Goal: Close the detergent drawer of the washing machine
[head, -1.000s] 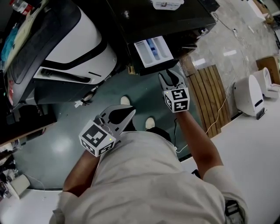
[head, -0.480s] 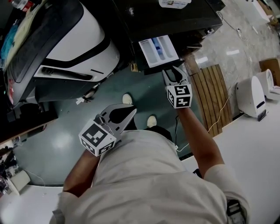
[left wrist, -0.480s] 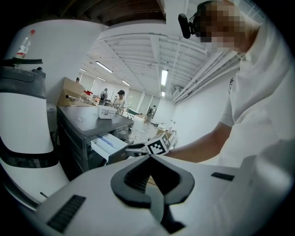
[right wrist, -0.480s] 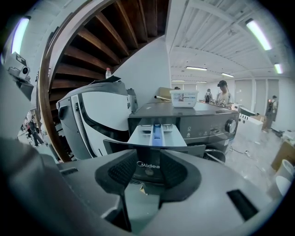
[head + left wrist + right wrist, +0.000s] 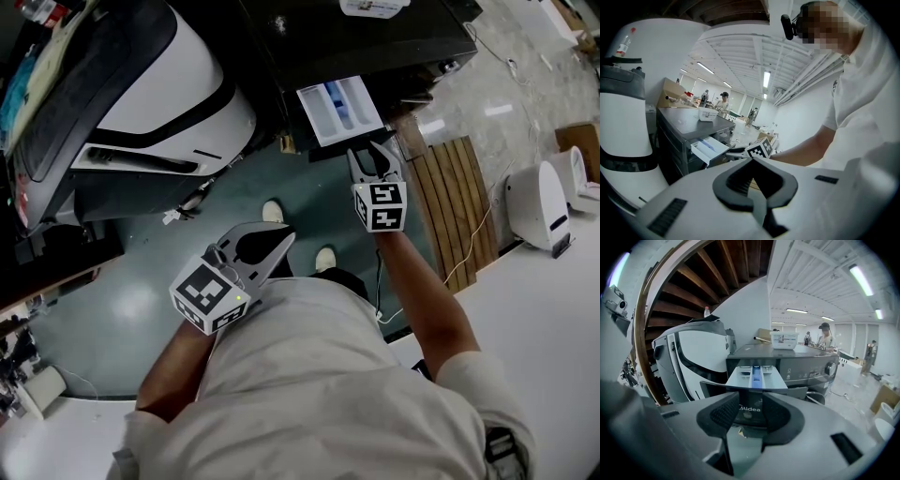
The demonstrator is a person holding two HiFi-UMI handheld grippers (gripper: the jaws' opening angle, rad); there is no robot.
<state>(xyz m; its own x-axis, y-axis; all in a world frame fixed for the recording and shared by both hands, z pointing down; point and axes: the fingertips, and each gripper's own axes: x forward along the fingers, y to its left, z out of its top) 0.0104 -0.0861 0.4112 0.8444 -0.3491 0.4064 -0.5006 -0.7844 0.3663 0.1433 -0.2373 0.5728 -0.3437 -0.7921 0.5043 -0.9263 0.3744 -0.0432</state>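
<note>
The white detergent drawer [image 5: 339, 110] with its blue middle insert stands pulled out of the dark grey washing machine [image 5: 375, 37]. My right gripper [image 5: 375, 155] hovers just in front of the drawer's front edge, pointing at it. Its jaws have just been opening and stand open with nothing between them. In the right gripper view the drawer [image 5: 757, 373] and its front panel show beyond the gap of the right gripper [image 5: 751, 401]. My left gripper [image 5: 281, 240] hangs back by my body, shut and empty. In the left gripper view the left gripper [image 5: 752, 160] faces the drawer [image 5: 708, 147] from the side.
A large white and black machine [image 5: 159, 94] stands left of the washer. A white box [image 5: 375, 7] sits on the washer's top. A wooden slatted board [image 5: 455, 211] and a white device [image 5: 534, 206] lie at the right. My feet [image 5: 272, 214] are on the green floor.
My right gripper has edged a little closer to the drawer's front. The left gripper has stayed where it was, and the drawer still stands out.
</note>
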